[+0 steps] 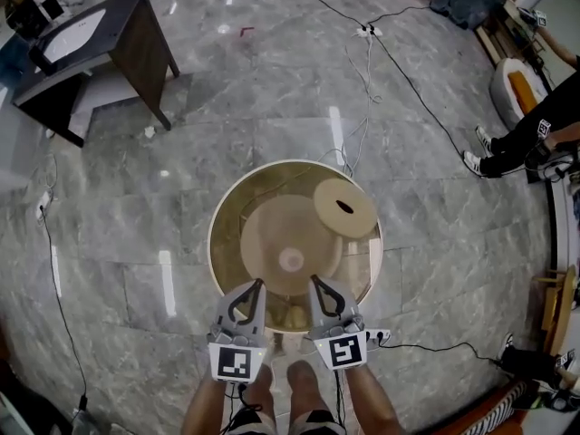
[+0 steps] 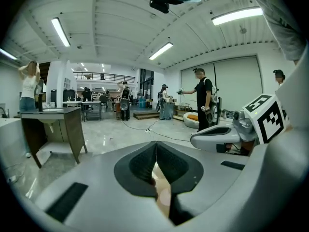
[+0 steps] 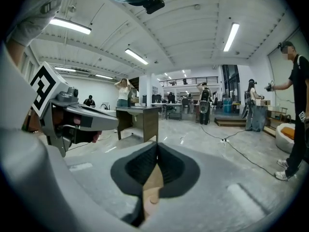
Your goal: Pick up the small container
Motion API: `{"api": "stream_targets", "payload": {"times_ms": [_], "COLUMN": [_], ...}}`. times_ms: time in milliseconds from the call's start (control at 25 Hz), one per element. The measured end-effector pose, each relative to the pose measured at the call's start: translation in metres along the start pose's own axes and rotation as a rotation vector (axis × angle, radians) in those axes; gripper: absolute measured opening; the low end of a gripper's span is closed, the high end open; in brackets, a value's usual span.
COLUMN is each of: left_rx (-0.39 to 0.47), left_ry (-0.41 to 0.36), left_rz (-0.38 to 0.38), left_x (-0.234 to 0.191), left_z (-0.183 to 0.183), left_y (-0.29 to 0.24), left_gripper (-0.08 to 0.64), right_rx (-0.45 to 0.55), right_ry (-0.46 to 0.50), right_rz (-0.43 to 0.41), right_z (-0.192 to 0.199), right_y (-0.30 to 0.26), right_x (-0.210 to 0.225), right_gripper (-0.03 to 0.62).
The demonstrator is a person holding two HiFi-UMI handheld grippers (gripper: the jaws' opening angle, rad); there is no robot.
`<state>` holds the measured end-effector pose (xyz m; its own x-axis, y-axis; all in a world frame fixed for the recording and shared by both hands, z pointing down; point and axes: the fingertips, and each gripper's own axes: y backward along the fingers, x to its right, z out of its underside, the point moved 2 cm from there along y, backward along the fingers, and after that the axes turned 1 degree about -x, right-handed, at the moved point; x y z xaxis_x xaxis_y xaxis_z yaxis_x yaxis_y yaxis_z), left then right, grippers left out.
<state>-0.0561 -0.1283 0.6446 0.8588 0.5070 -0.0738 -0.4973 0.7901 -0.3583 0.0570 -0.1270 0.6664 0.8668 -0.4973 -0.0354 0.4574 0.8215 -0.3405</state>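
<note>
Head view: two bare forearms reach forward side by side, pointing the left gripper (image 1: 257,285) and the right gripper (image 1: 315,281) over the near edge of a round table (image 1: 212,243). The small container (image 1: 344,207), round and tan with a dark oval slot on top, sits on the table's far right, well ahead of both tips. Left gripper view: jaws pressed together, holding nothing. Right gripper view: jaws likewise clenched, empty.

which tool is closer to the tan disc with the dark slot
Right. In the head view the right tool sits just below and left of the disc; the left tool is farther left.
</note>
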Motion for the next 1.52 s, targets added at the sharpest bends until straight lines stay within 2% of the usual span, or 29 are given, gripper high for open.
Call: {"api": "stream_targets", "payload": {"times_ms": [320, 600, 640, 680, 800, 880, 1280, 1520], "left_rx": [-0.037, -0.061, -0.063, -0.065, -0.071, -0.079, -0.128, -0.144], "left_ry": [0.013, 0.040, 0.045, 0.048, 0.053, 0.056, 0.104, 0.110], "left_rz": [-0.025, -0.047, -0.050, -0.053, -0.058, -0.064, -0.073, -0.075], "left_x": [-0.001, -0.009, -0.011, -0.013, -0.017, -0.022, -0.035, -0.043], "left_z": [0.076, 0.103, 0.106, 0.109, 0.115, 0.120, 0.163, 0.183], "left_y": [-0.035, -0.051, -0.053, -0.054, -0.059, -0.061, -0.074, -0.085], "left_gripper": [0.018, 0.018, 0.018, 0.018, 0.018, 0.018, 0.018, 0.018], "right_rx": [-0.027, -0.045, -0.053, -0.062, -0.083, -0.099, -0.153, -0.160], "right_ry": [-0.010, -0.025, -0.031, -0.033, -0.020, -0.015, -0.014, -0.009], "right_rz": [-0.046, -0.084, -0.099, -0.112, -0.130, -0.141, -0.155, -0.161], "right_z": [0.080, 0.115, 0.119, 0.124, 0.137, 0.146, 0.204, 0.223], "right_y": [-0.036, -0.063, -0.067, -0.071, -0.083, -0.090, -0.124, -0.139], "right_x": [0.001, 0.003, 0.002, 0.000, -0.003, -0.005, -0.011, -0.014], "right_gripper": [0.002, 0.002, 0.027, 0.083, 0.102, 0.137, 0.158, 0.158]}}
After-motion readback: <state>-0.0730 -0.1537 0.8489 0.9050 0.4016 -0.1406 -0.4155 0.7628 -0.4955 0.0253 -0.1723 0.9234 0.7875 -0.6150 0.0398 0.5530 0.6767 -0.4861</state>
